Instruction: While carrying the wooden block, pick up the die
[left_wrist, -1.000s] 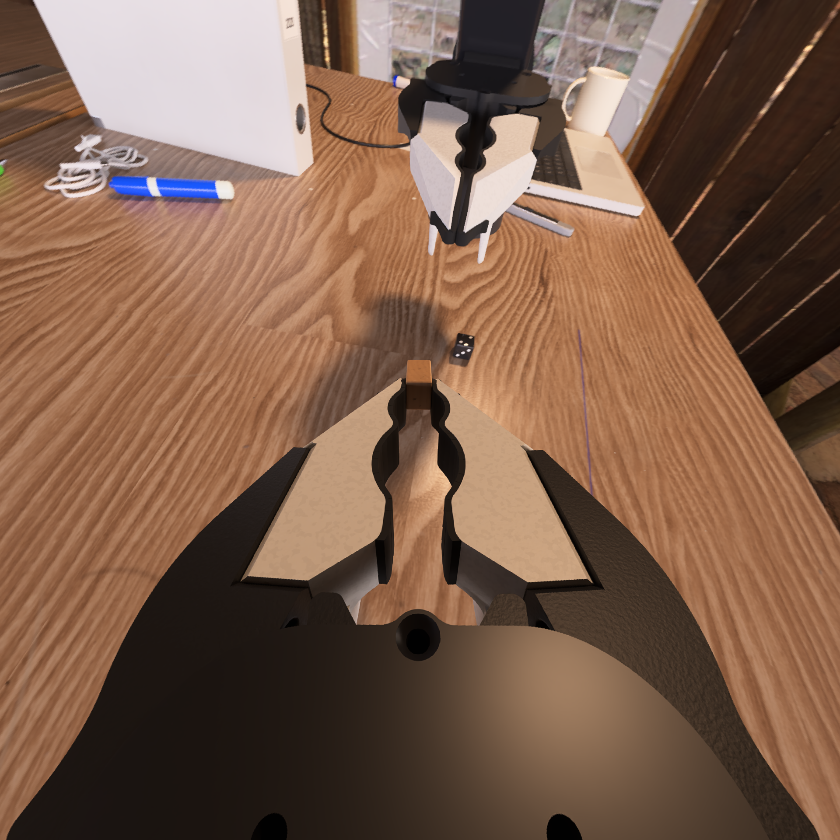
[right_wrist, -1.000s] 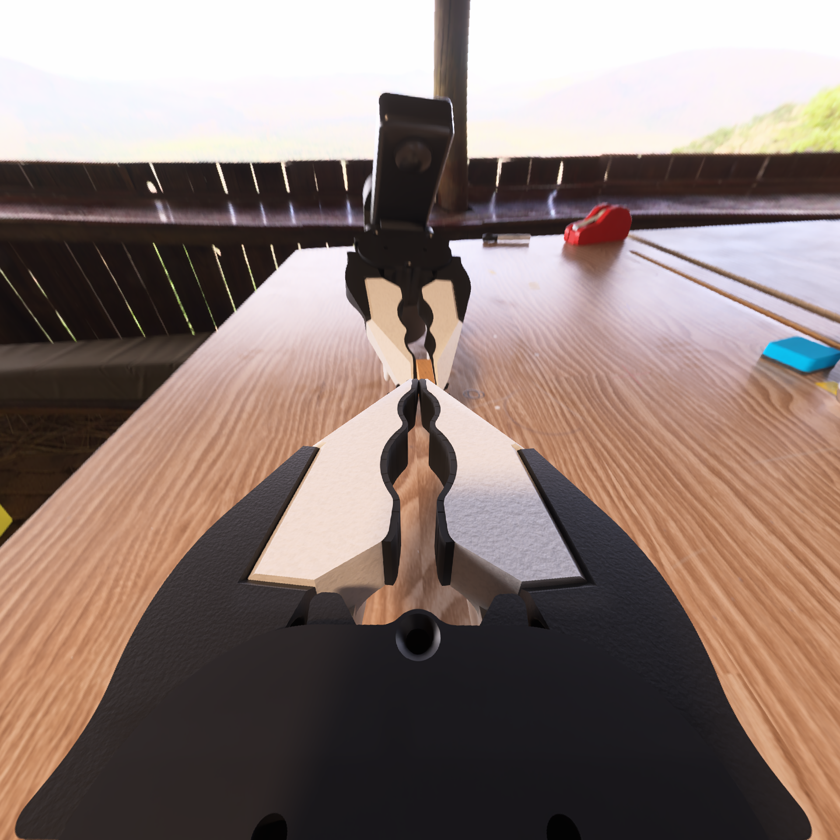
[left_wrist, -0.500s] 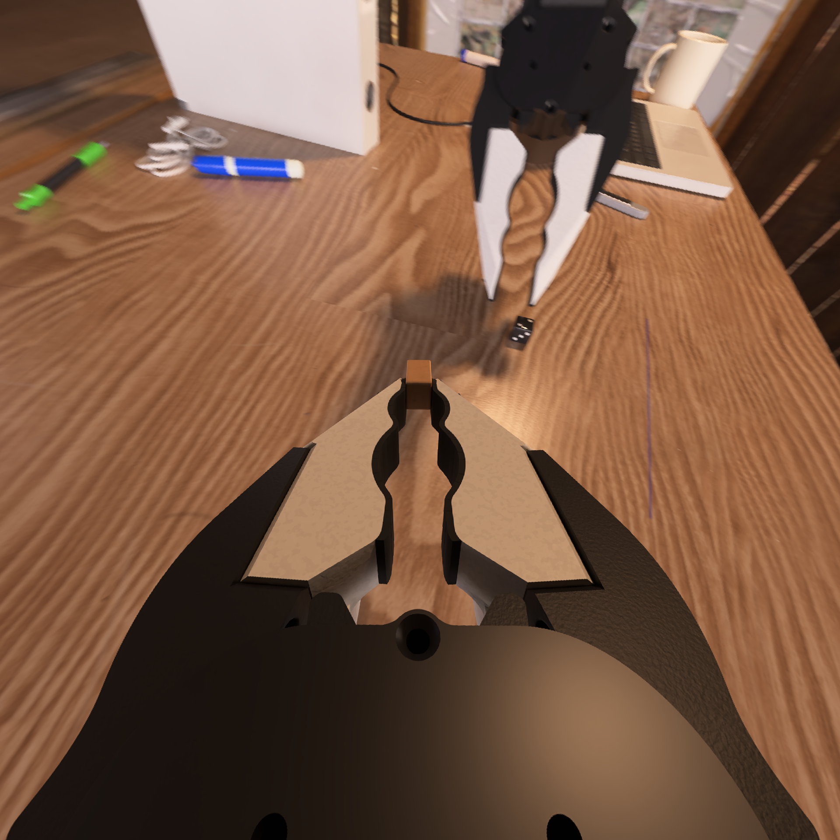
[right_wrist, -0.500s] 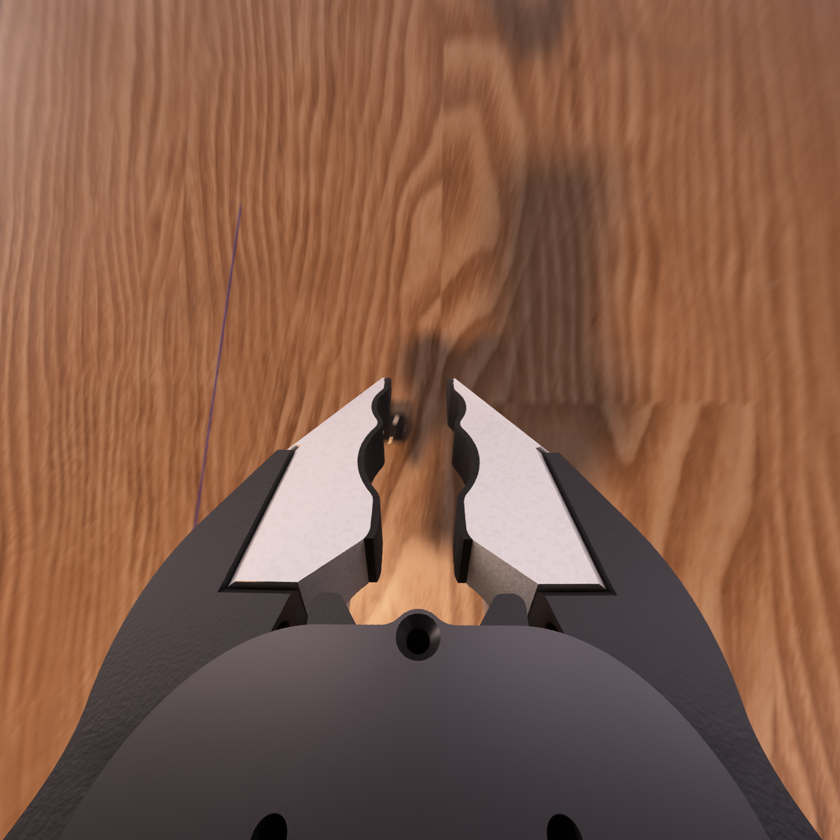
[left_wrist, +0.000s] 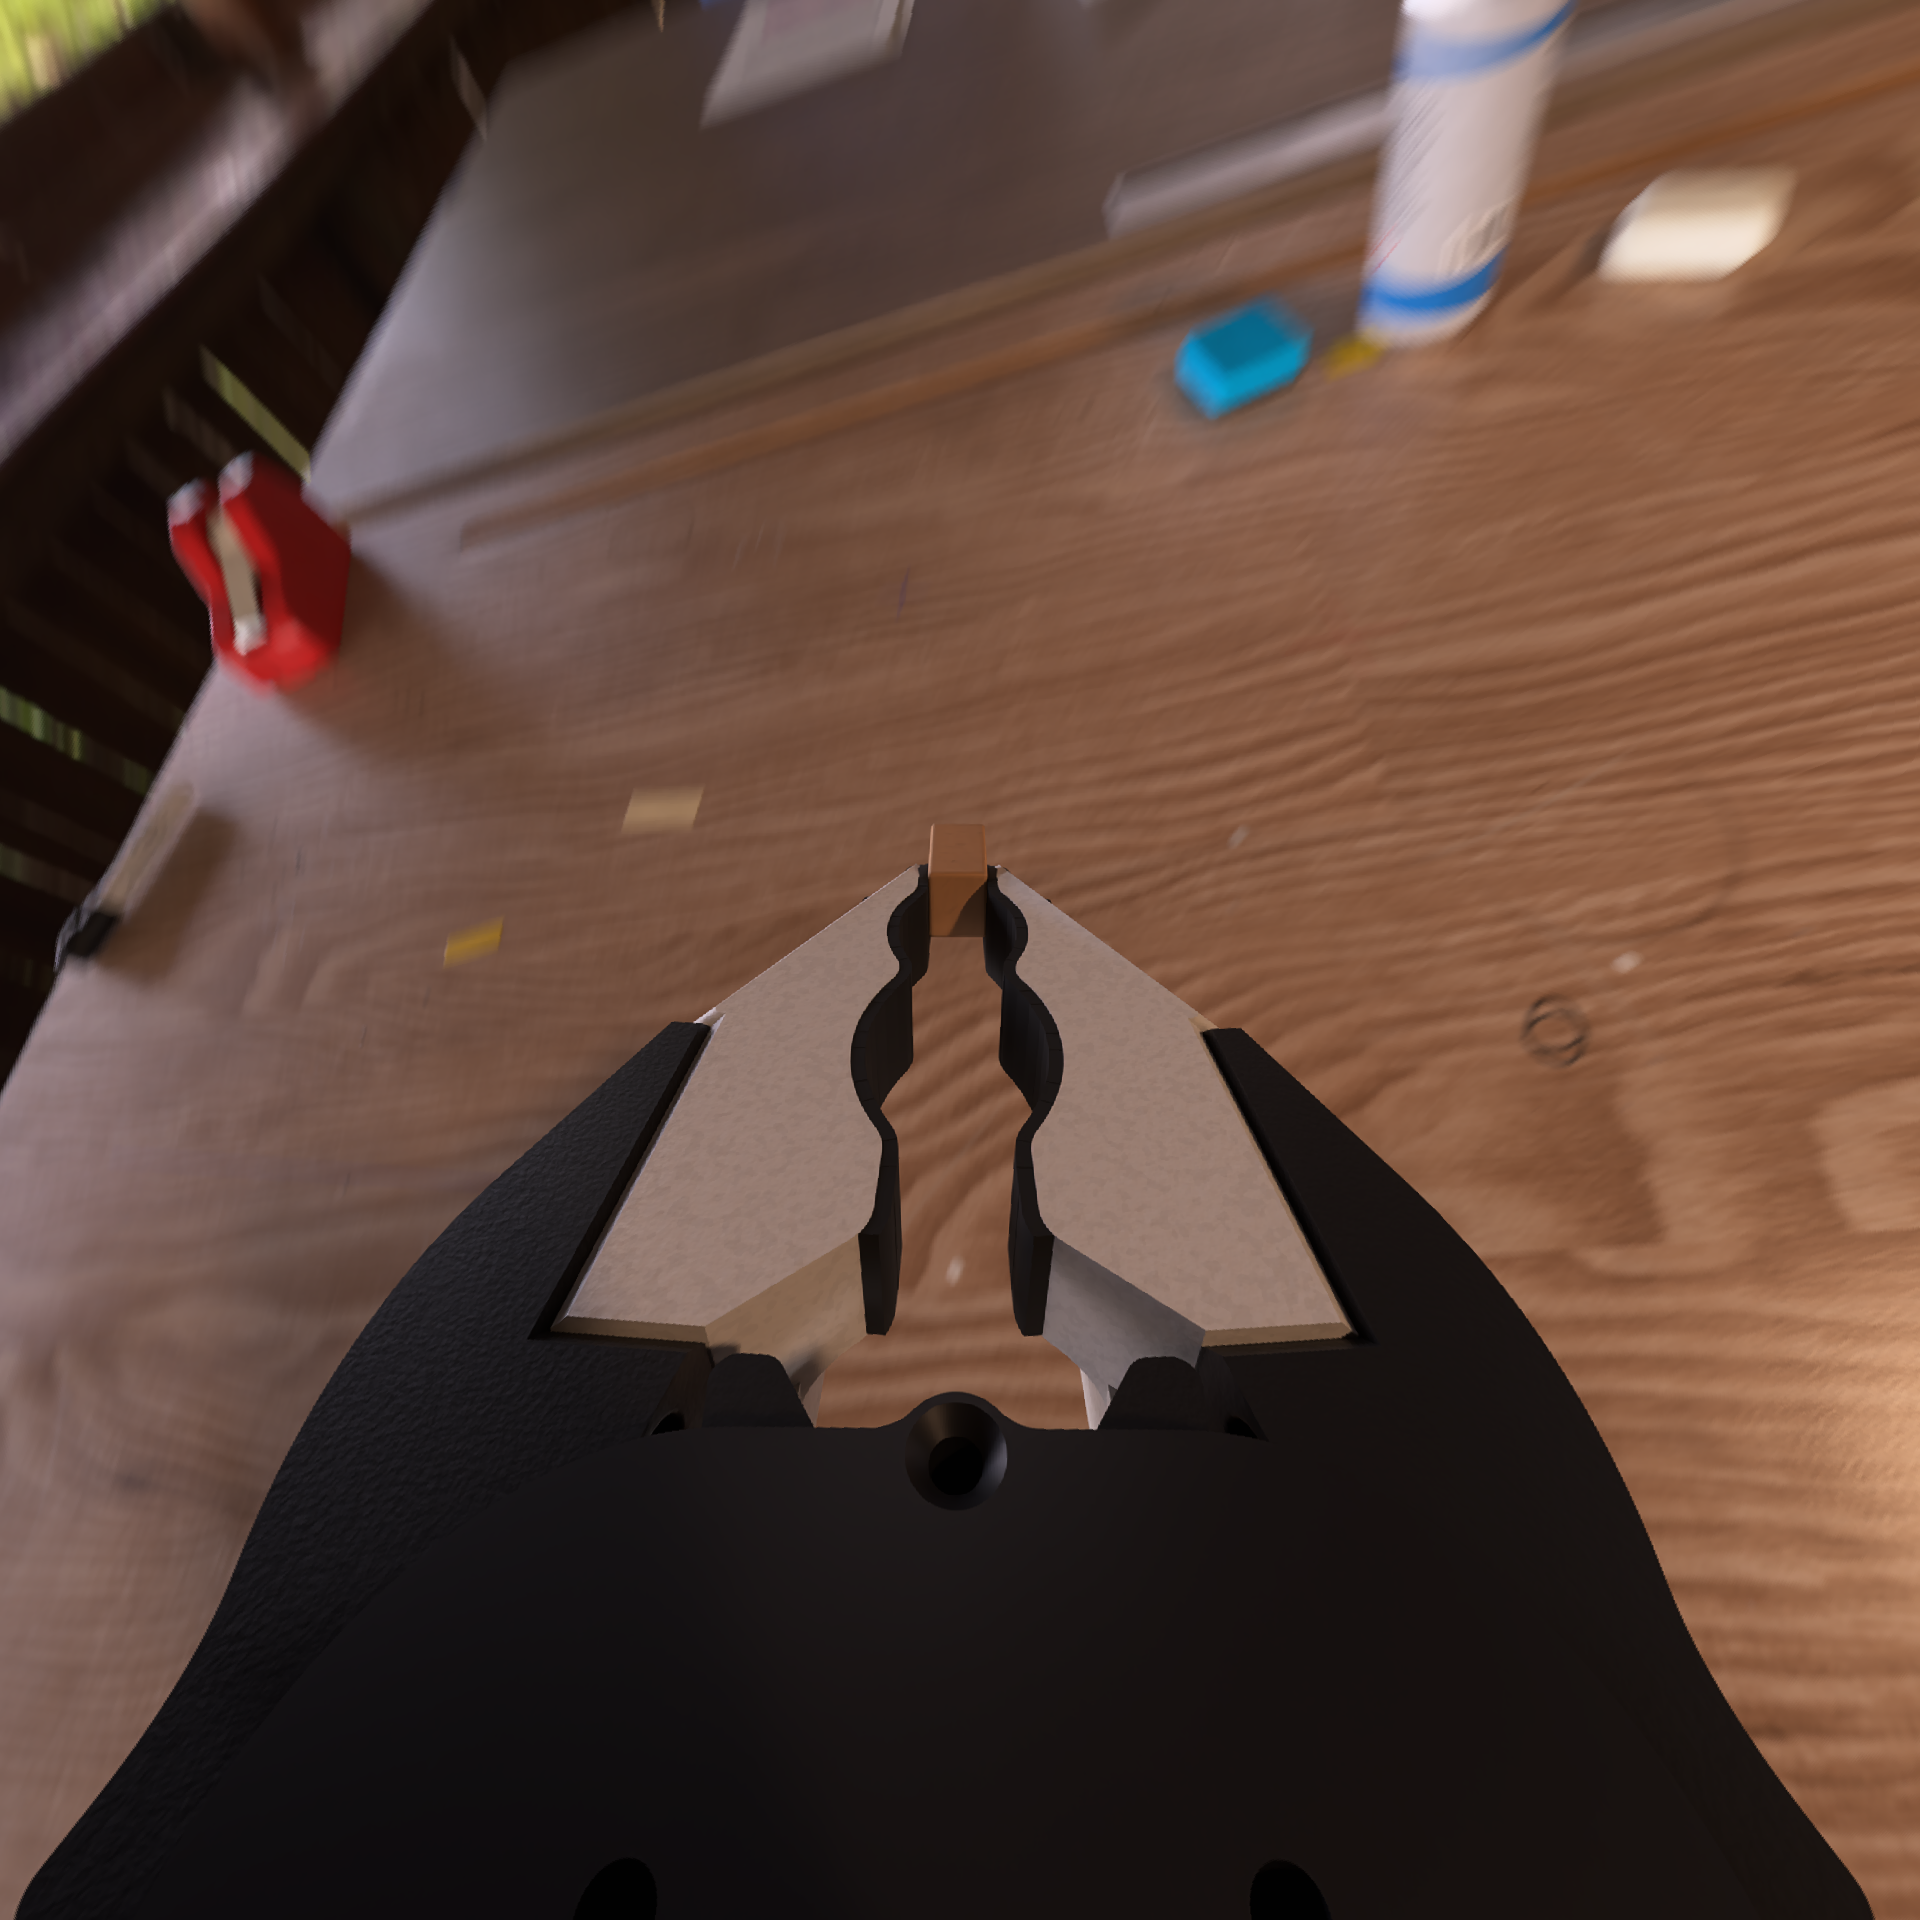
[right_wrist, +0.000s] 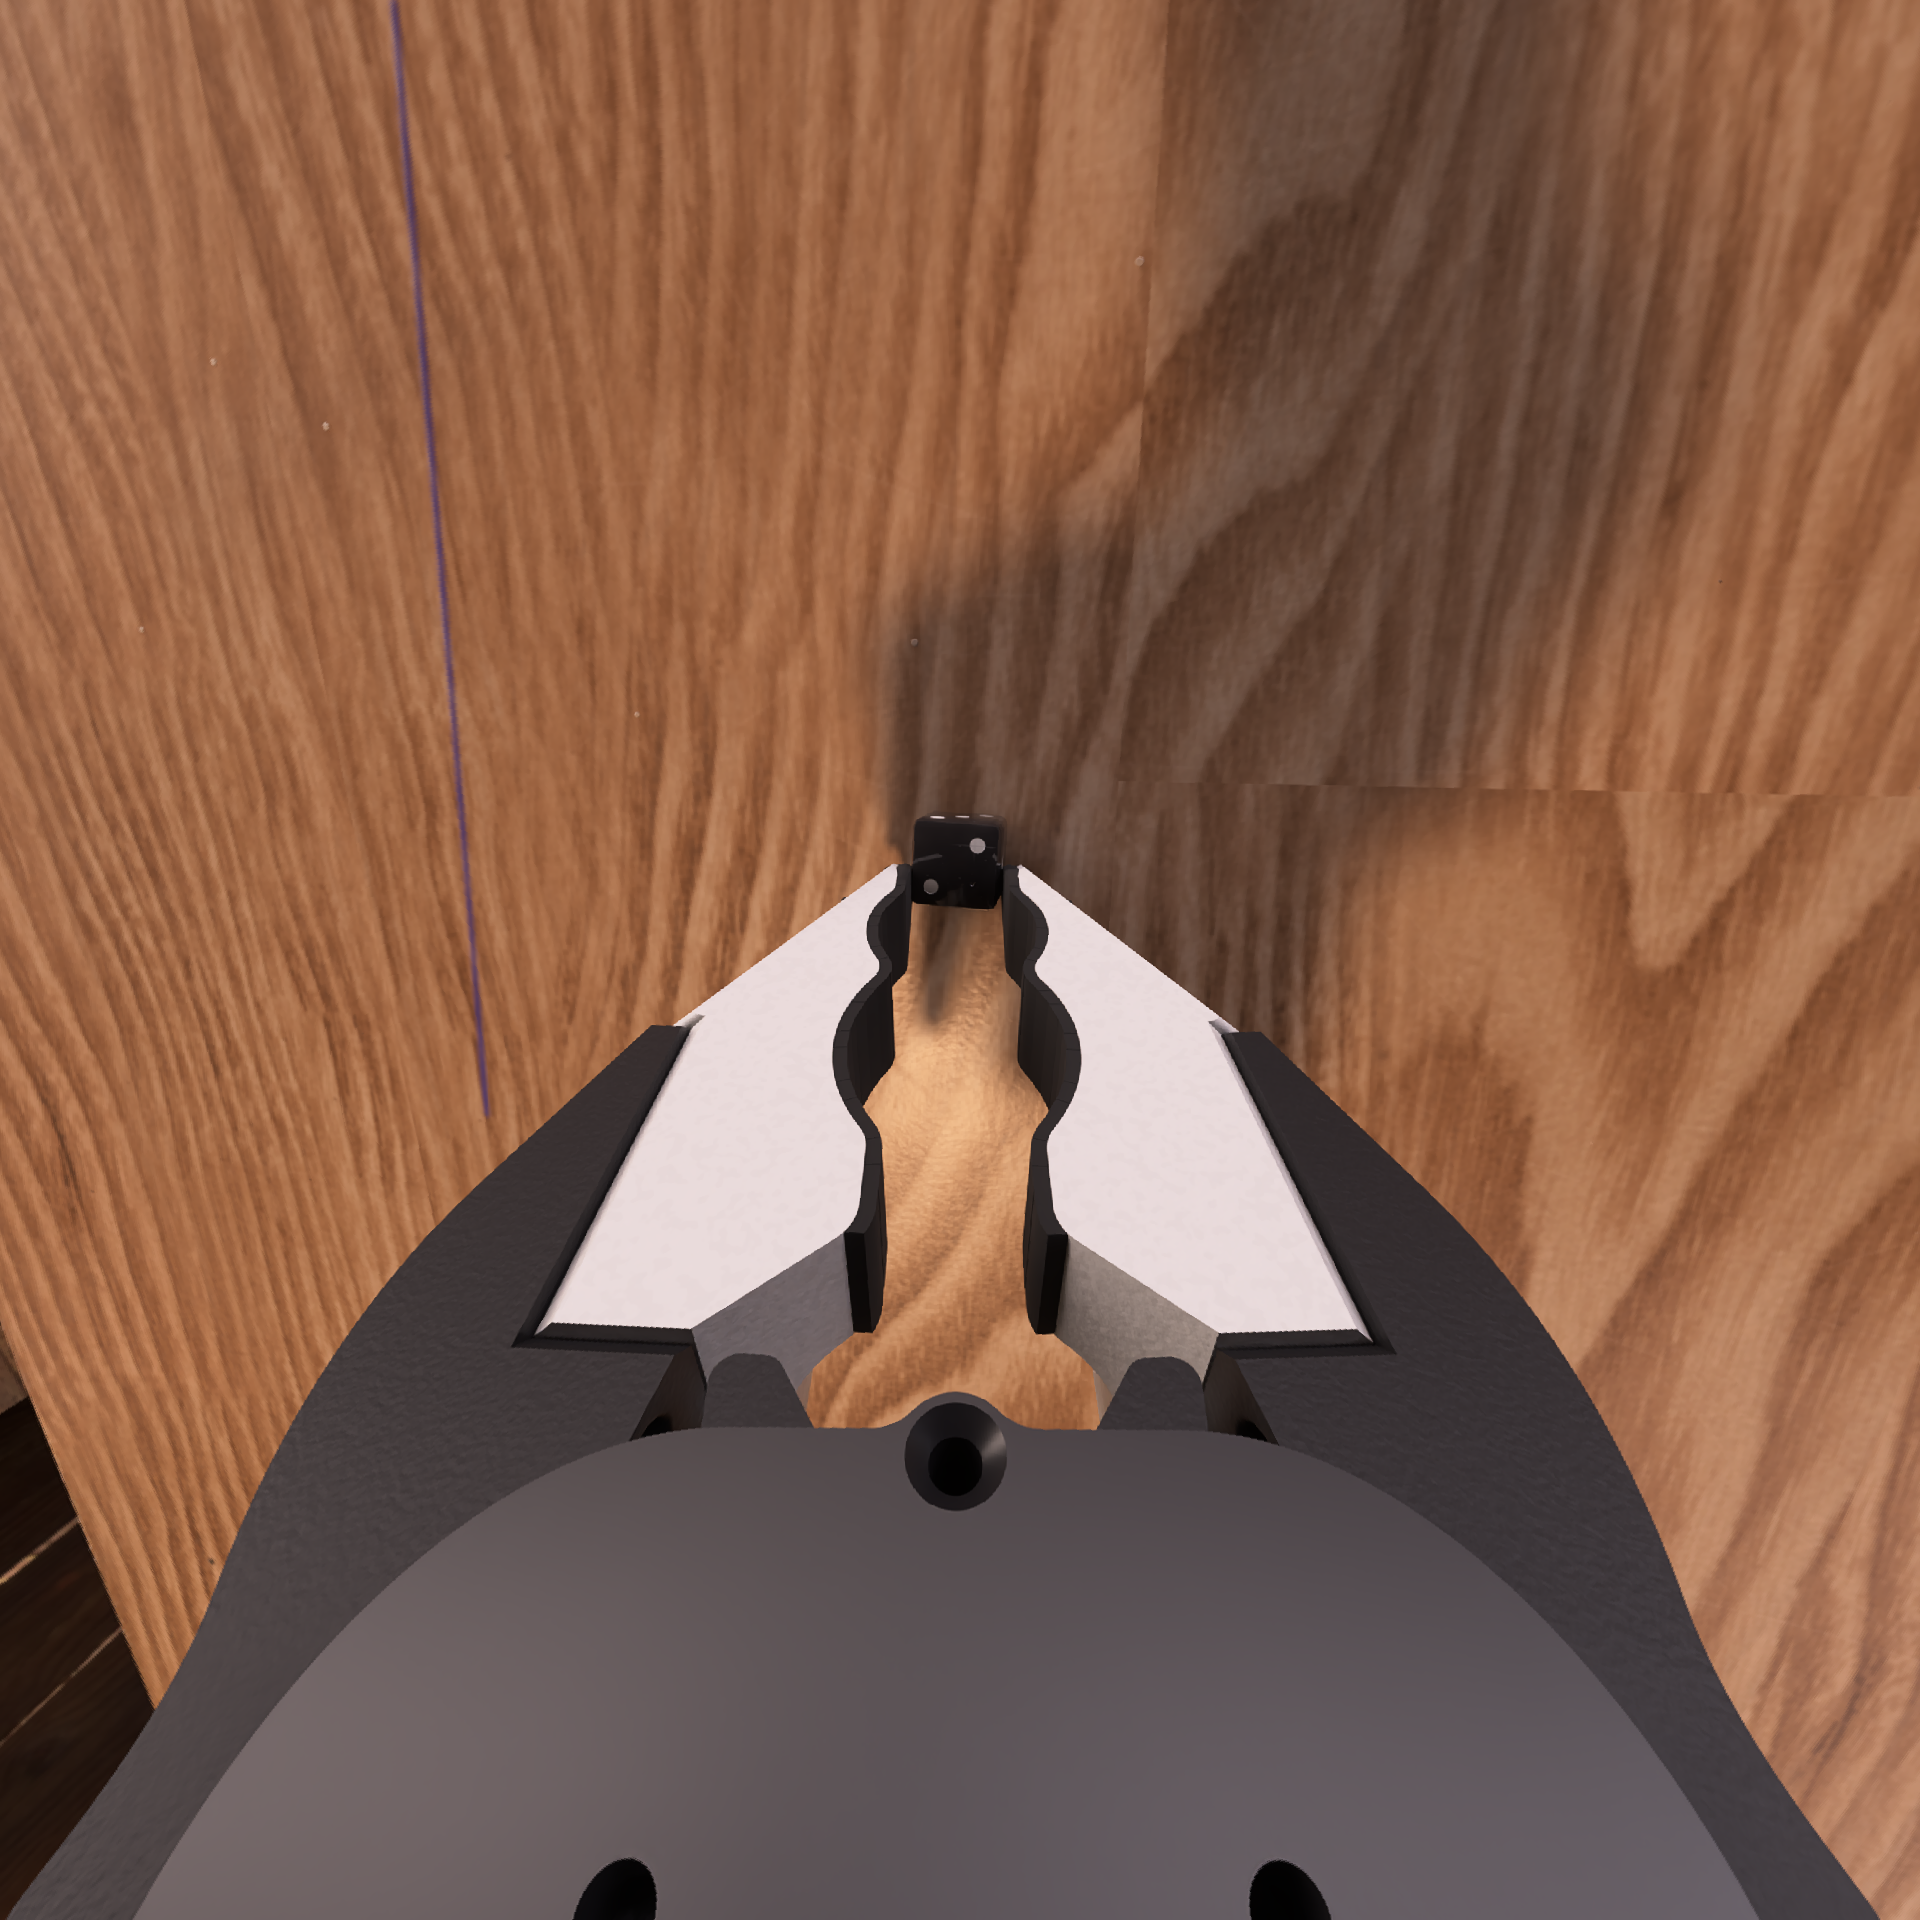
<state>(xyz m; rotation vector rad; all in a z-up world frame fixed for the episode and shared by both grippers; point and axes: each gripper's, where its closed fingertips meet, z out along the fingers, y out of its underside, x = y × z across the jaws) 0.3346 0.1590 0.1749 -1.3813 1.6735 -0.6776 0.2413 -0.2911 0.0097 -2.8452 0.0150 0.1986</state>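
Now the right tongs (right_wrist: 956, 871) point straight down at the counter (right_wrist: 1455, 468) and sit clamped on the die (right_wrist: 957, 862), a small black cube with white pips pinched at the very tips, its far end poking out at 12 o'clock. Whether the die has left the wood I cannot tell; a dark shadow spreads from it toward 1 o'clock. A thin purple line (right_wrist: 436, 540) runs down the counter at 10 o'clock.

The left tongs (left_wrist: 957, 878) are closed on the wooden block (left_wrist: 957, 878), an orange-tan piece held at the tips and standing proud of them. Beyond, blurred, a red tape dispenser (left_wrist: 265, 571) lies at 10 o'clock, a blue eraser (left_wrist: 1242, 355) at 1 o'clock, and a white cylinder with blue bands (left_wrist: 1449, 166) just past it.

By my judgement the carry holds and the grasp on the die looks made; what remains is lifting it clear.

Half a second ago the right tongs stood apart with the die beside one finger; they have since closed on it. The left tongs have swung round to face a different stretch of counter, and the other tongs no longer show in their view.
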